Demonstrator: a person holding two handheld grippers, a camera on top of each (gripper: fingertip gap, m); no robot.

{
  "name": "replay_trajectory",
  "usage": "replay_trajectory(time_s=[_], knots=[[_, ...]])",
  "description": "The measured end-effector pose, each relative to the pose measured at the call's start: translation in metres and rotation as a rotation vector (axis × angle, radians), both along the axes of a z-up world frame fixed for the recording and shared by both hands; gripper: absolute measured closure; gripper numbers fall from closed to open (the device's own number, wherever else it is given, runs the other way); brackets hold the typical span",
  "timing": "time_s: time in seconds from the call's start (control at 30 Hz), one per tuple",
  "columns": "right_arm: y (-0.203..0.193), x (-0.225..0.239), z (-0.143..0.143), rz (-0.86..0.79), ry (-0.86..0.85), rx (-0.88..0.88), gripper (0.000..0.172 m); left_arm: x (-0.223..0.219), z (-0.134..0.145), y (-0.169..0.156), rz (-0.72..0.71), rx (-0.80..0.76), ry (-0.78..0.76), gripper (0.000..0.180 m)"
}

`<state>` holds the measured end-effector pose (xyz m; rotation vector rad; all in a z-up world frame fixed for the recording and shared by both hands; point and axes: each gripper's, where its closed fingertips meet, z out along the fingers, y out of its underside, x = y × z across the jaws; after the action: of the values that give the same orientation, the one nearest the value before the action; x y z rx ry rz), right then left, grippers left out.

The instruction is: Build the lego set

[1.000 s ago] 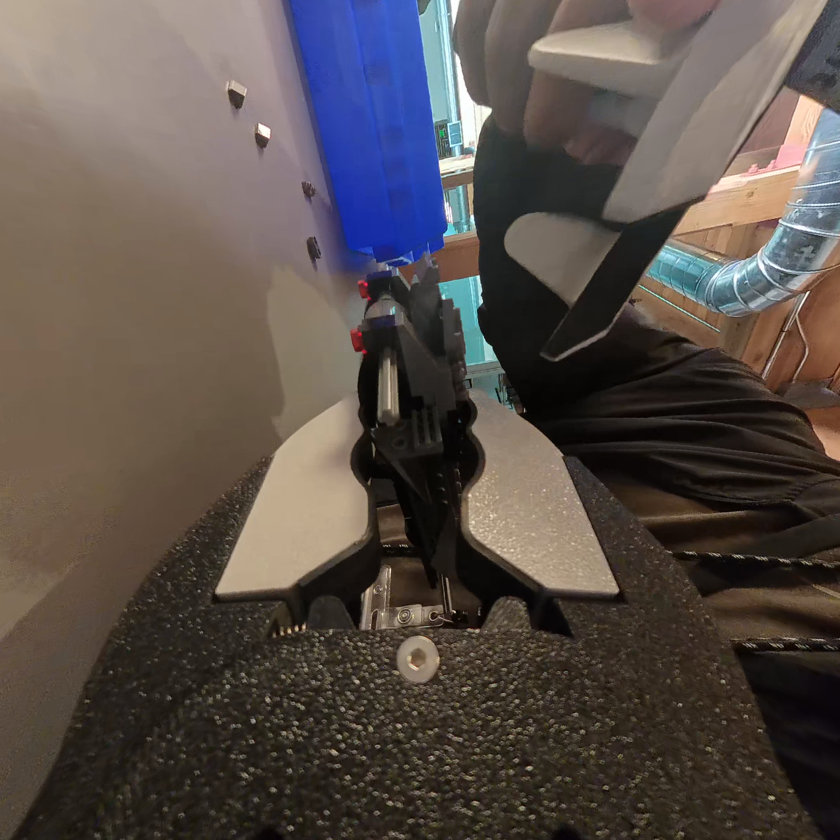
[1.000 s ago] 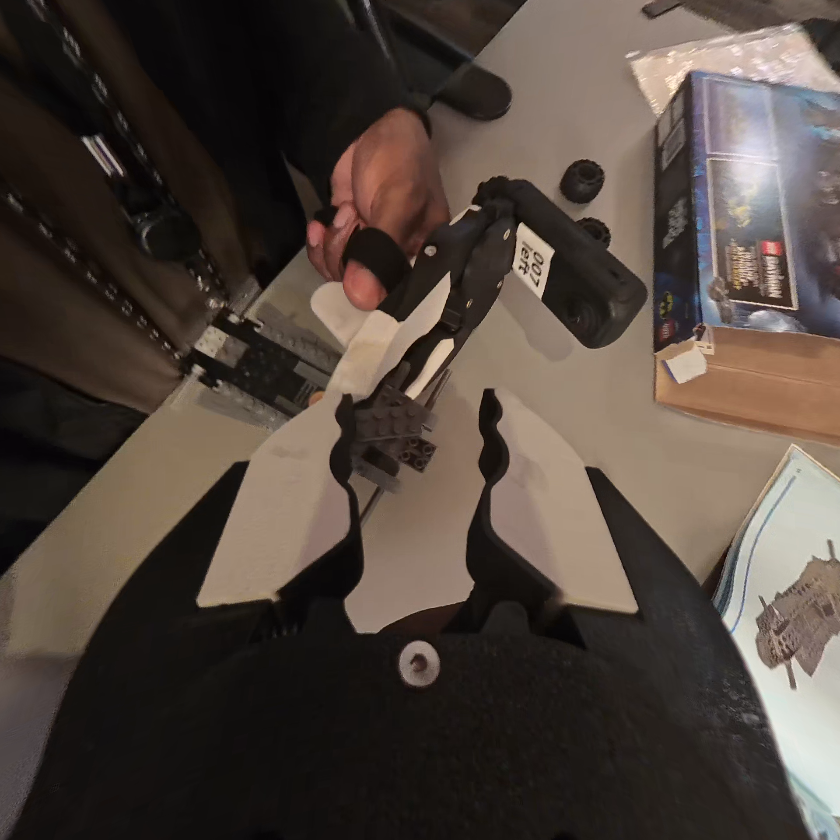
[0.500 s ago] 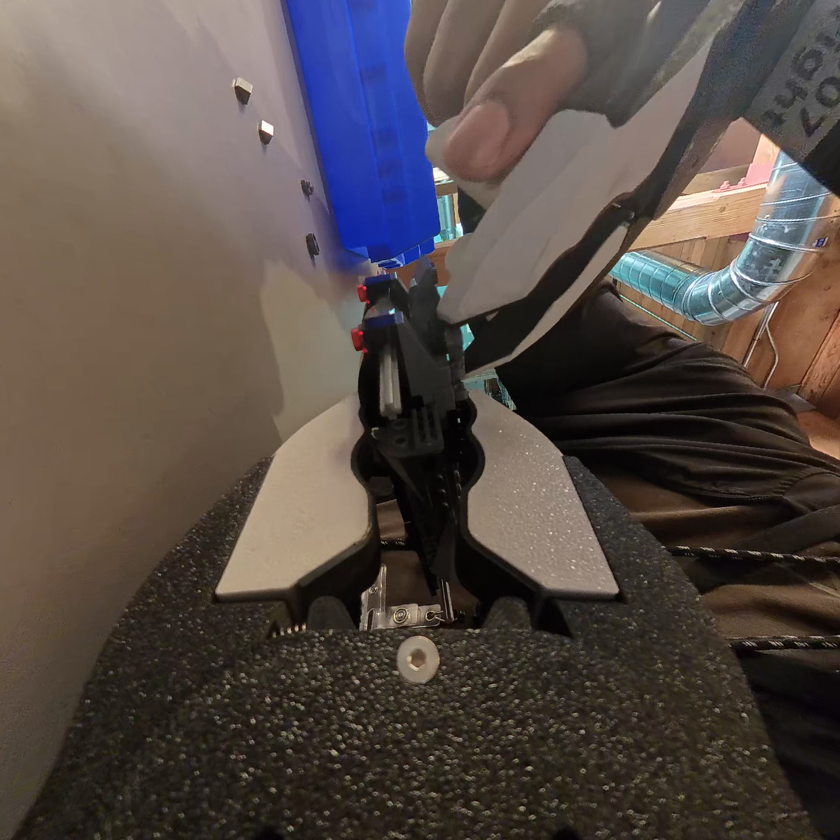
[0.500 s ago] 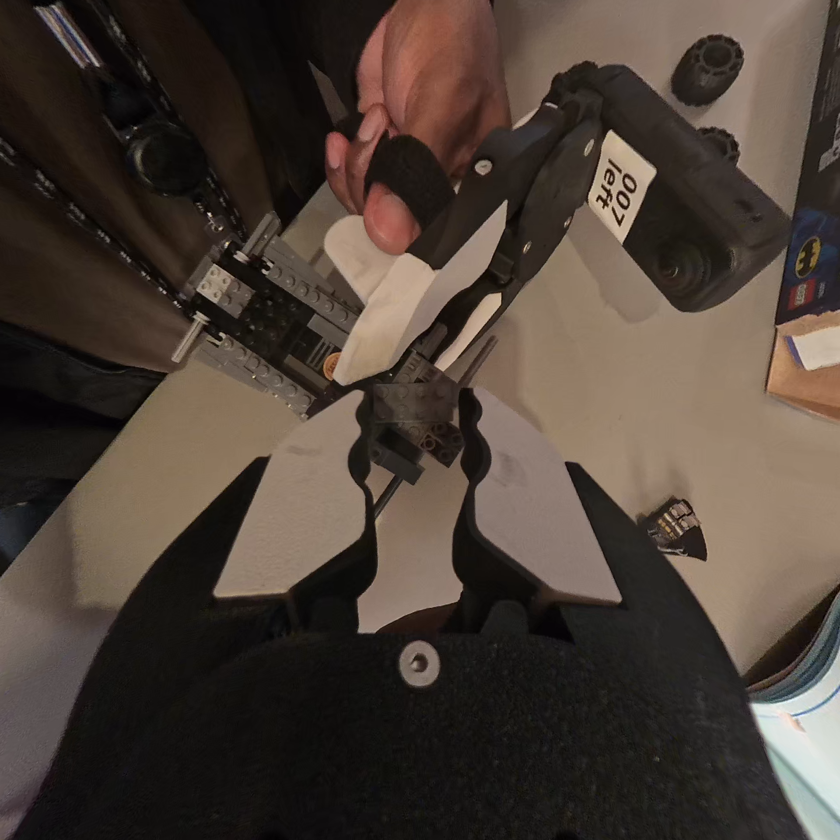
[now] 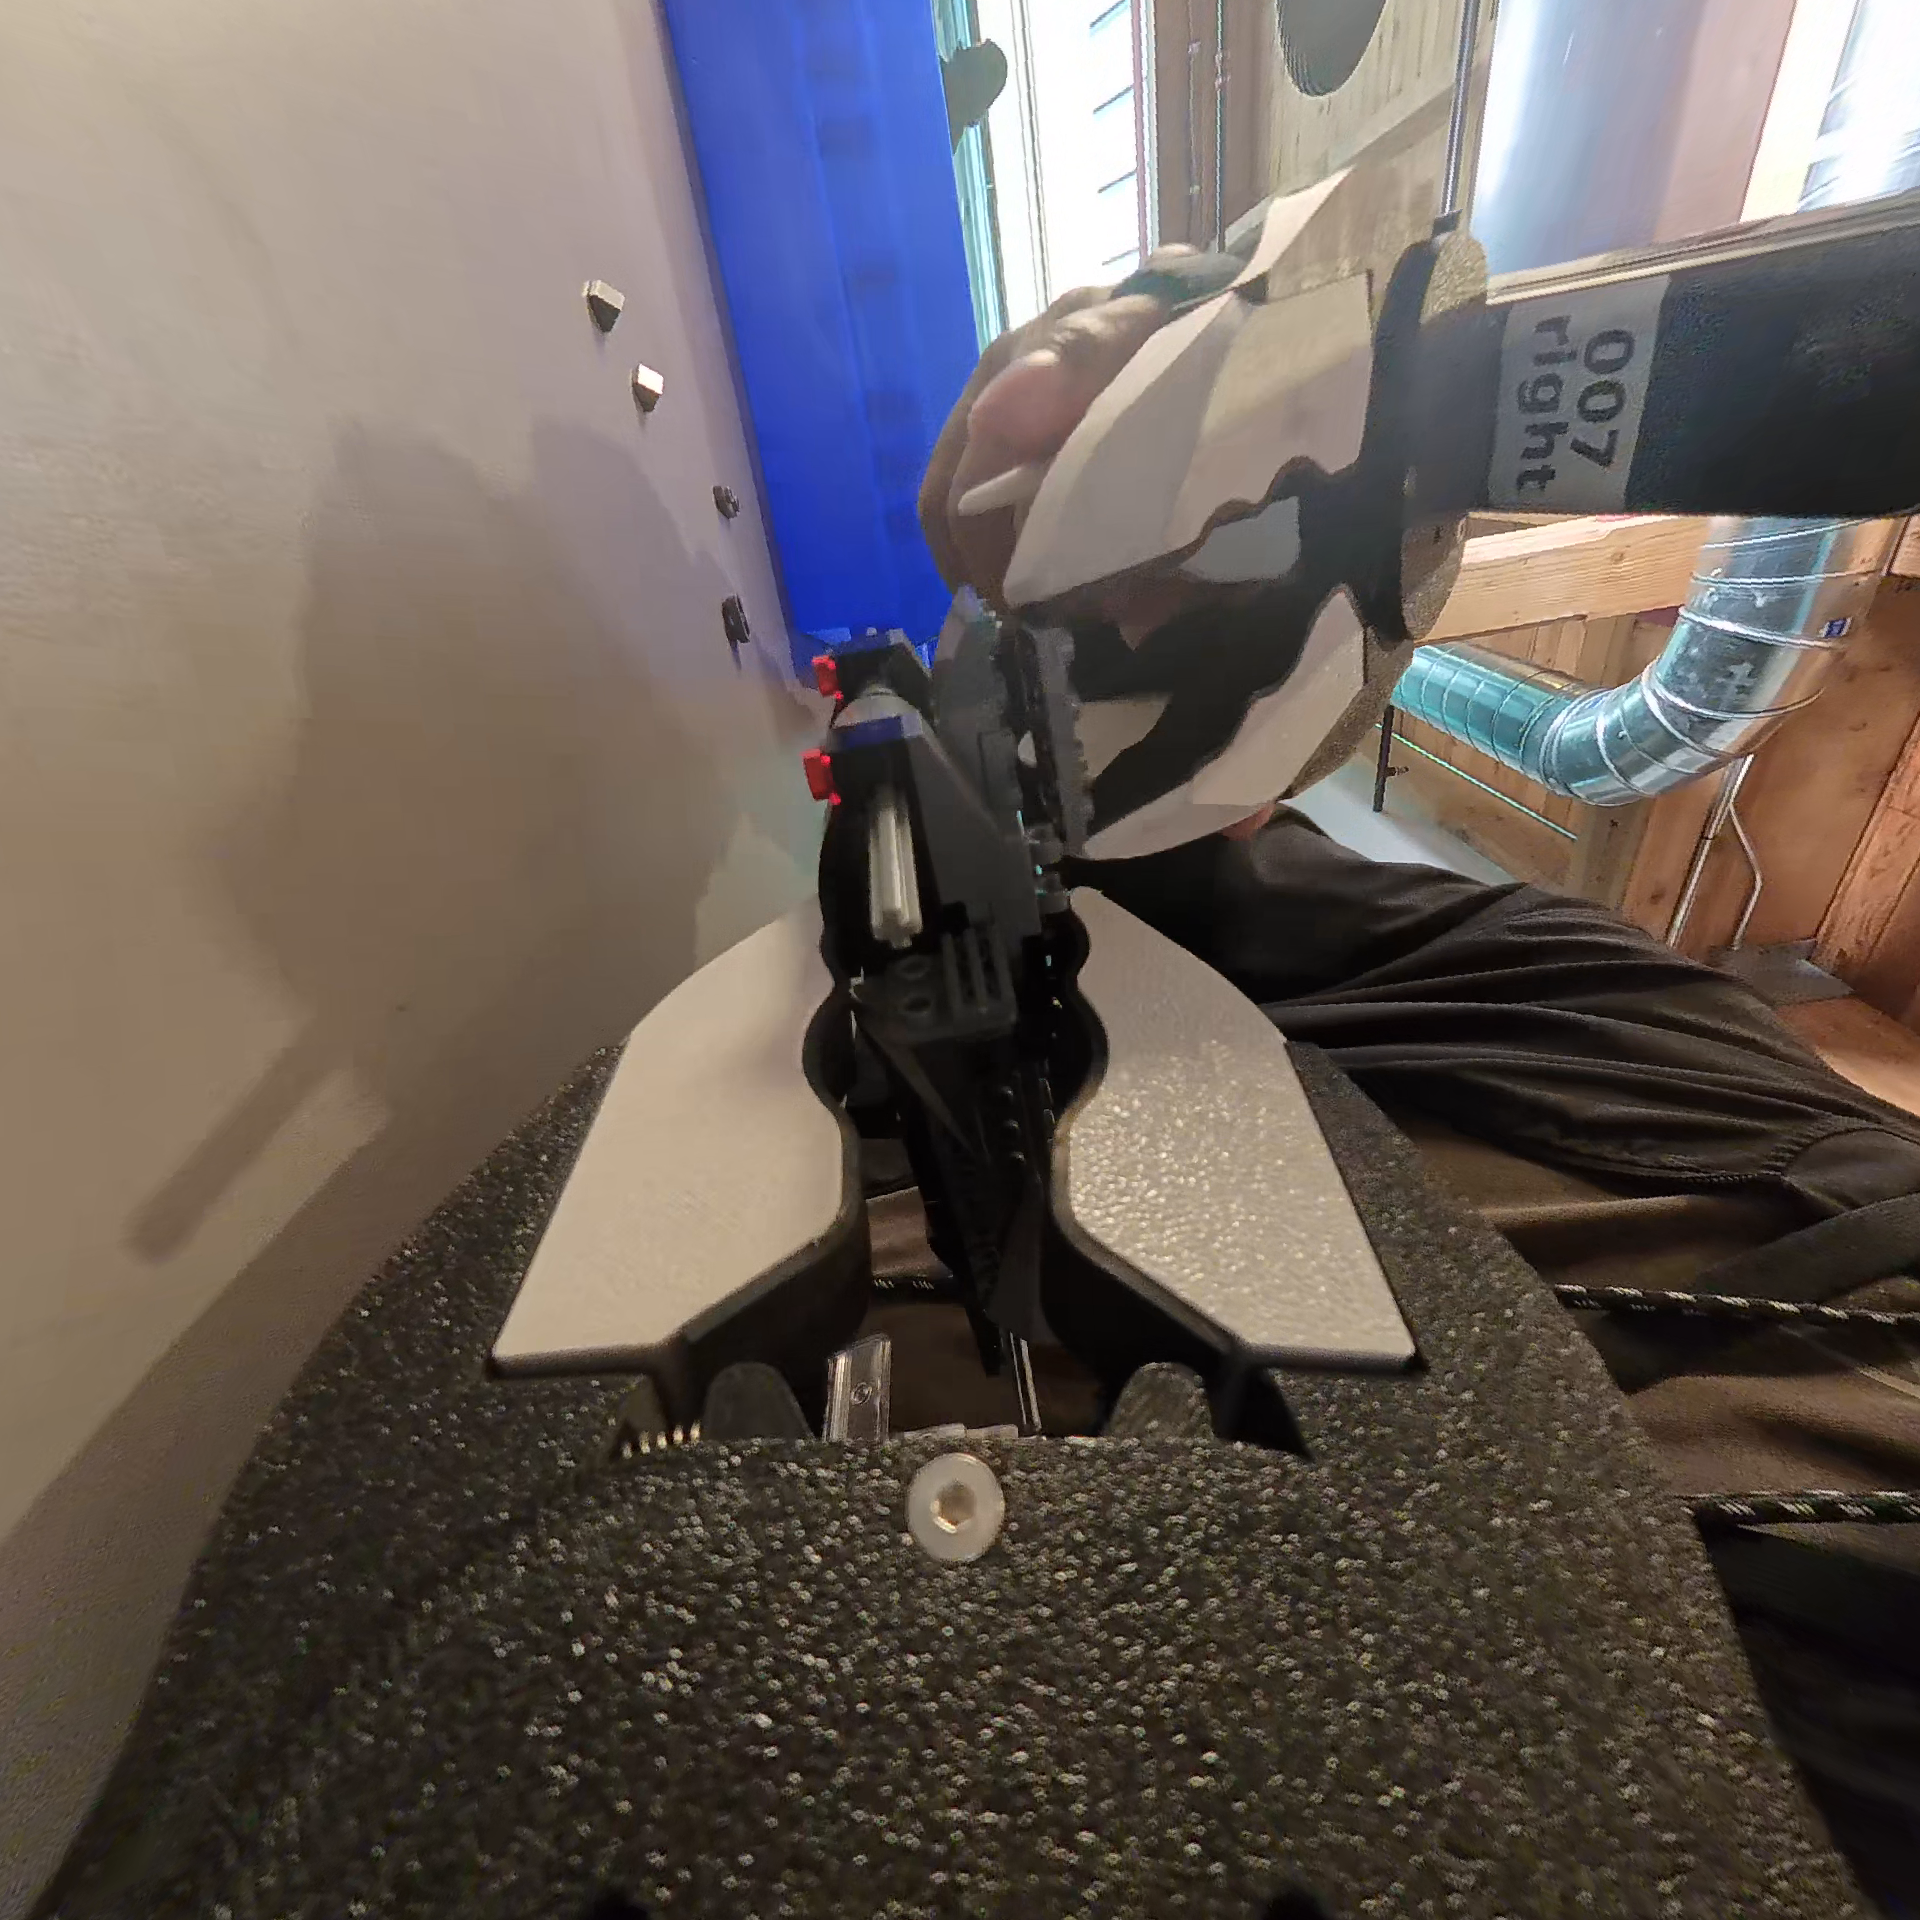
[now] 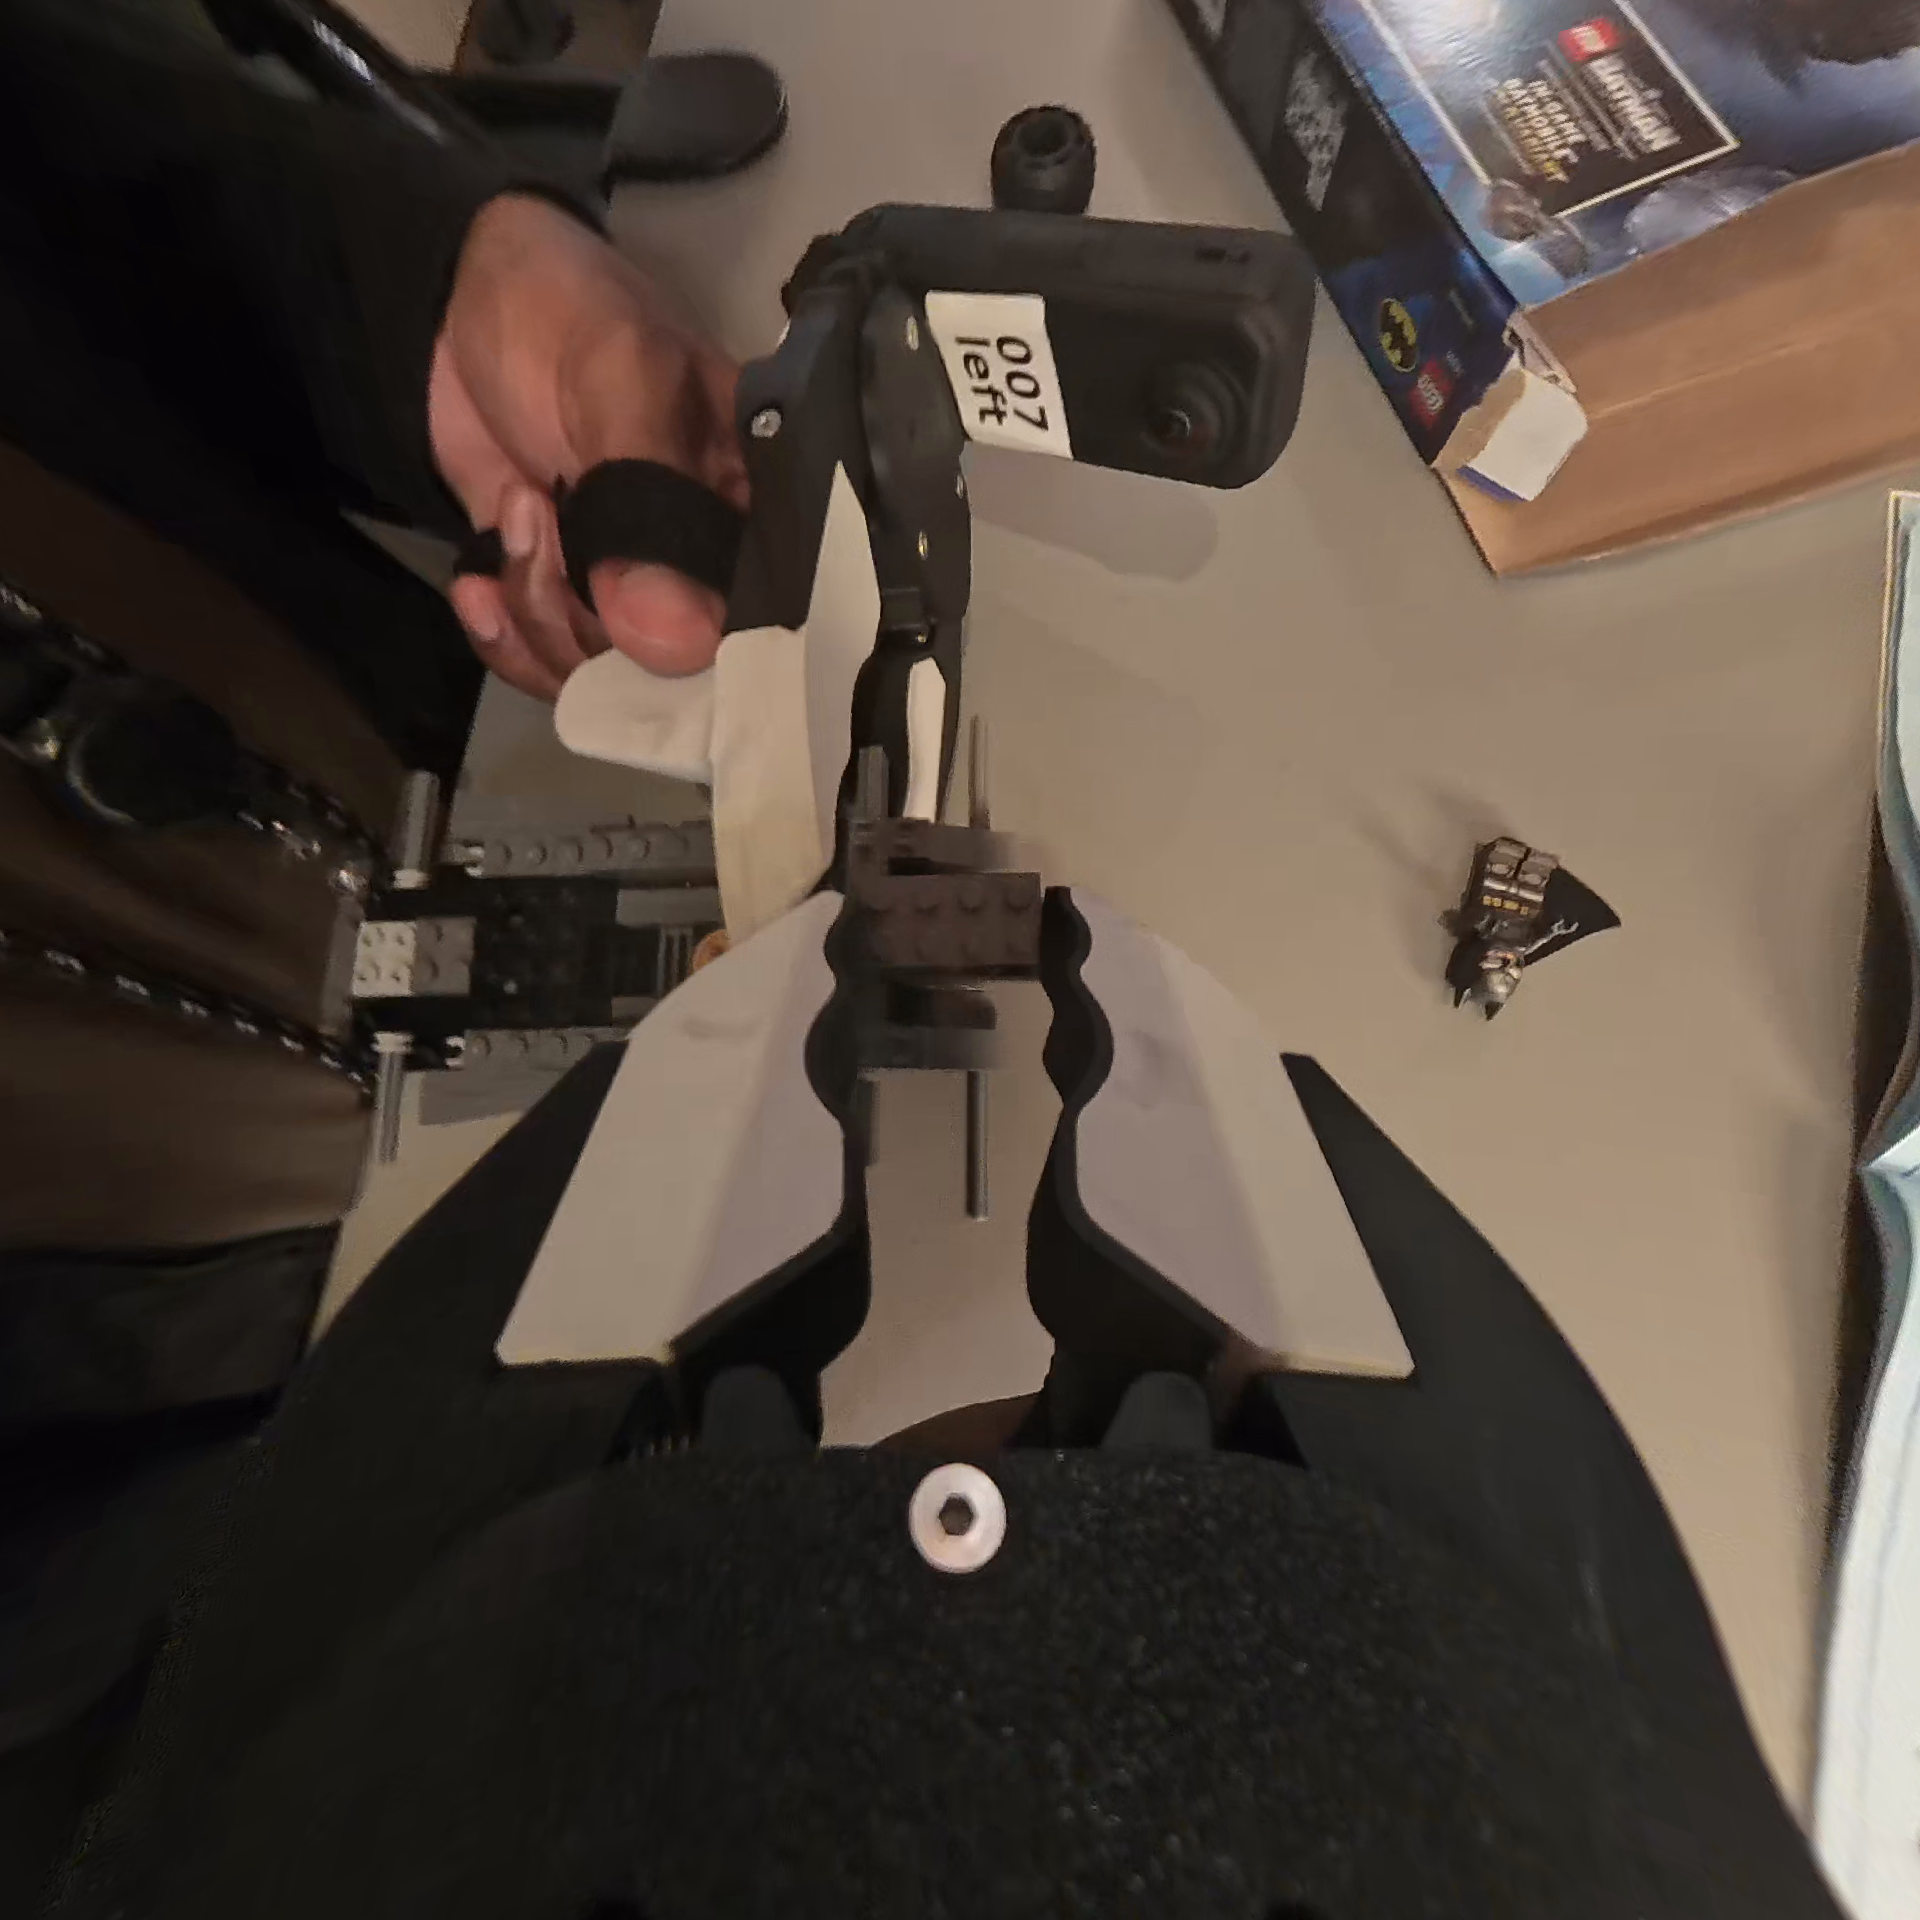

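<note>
A dark grey and black brick assembly (image 5: 956, 883) is clamped between the pads of the left gripper (image 5: 951, 966), with both fingers pressed against its sides; small red pieces and a pale grey axle can be made out on its left face. The same assembly (image 6: 940, 925) is also gripped at its other end by the right gripper (image 6: 940, 935), whose jaws are closed on a studded dark brick section, so the build is held in the air between the two tools above the pale table (image 6: 1299, 779). In the left wrist view the right gripper (image 5: 1049, 727) is seen coming in from the upper right, held by a hand (image 5: 1029, 416). A blue block (image 5: 852, 312) is stood against the table edge behind. On the table, a larger grey and black brick chassis (image 6: 520, 945) is lying to the left, a caped minifigure (image 6: 1507, 935) off to the right, a black wheel (image 6: 1044, 145) further back, and a printed box (image 6: 1558, 208) near the top right corner.
</note>
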<state>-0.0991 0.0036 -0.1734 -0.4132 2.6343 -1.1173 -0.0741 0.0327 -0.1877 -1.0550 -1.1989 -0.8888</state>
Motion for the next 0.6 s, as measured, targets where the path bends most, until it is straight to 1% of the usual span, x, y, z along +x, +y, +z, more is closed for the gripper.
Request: replay_trajectory(time_s=[0.07, 0.17, 0.6], knots=[[0.0009, -0.0008, 0.0010, -0.047, -0.029, -0.008, 0.139, -0.0001, 0.0005, 0.0016, -0.002, 0.002, 0.001, 0.145], [0.0027, -0.0047, 0.0015, -0.086, -0.023, -0.015, 0.139, 0.0001, 0.0009, 0.0039, -0.008, -0.001, 0.005, 0.145], [0.0062, -0.0019, -0.0008, -0.070, -0.006, -0.004, 0.137, 0.0009, 0.0026, 0.0059, -0.017, -0.010, 0.016, 0.145]])
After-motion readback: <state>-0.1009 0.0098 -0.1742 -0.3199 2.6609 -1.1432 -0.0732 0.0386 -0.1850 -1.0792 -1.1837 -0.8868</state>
